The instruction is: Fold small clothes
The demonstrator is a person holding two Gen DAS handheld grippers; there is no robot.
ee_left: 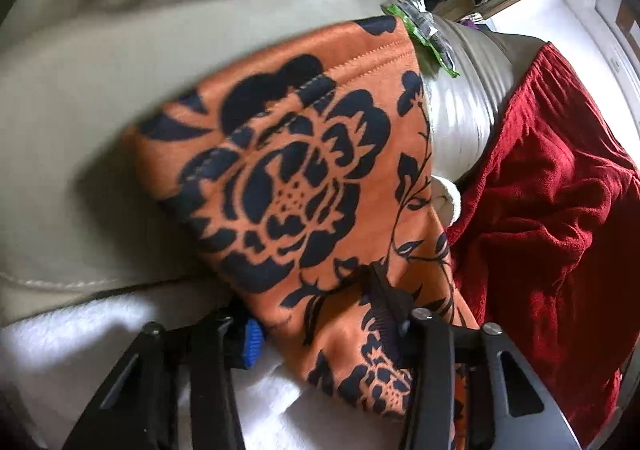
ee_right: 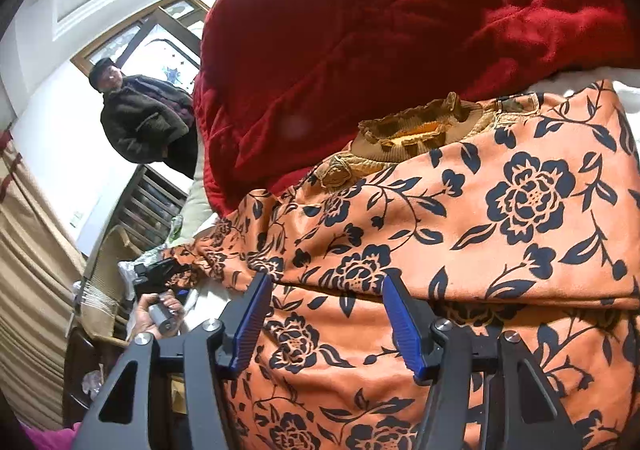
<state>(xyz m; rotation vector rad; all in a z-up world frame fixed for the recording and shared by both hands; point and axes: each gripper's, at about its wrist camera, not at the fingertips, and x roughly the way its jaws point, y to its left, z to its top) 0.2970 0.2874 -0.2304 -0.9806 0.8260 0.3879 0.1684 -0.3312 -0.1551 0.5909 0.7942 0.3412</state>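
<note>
A bed with a white sheet (ee_left: 72,342) carries everything. In the left wrist view a beige cushion (ee_left: 80,121) lies left. The left gripper (ee_left: 320,334) pinches the orange floral garment (ee_left: 304,177) near the sheet's edge; a red blanket (ee_left: 552,234) is heaped right. The right gripper (ee_right: 326,322) hovers spread over the garment's folded layers, gripping nothing. No containers show.

Orange fabric garment w/ black flower print (ee_right: 480,217), knit leopard-pattern collar (ee_right: 416,129), lies partly folded on white bedding. Collar end sits by red blanket; one fold doubled over the lower layer.
</note>
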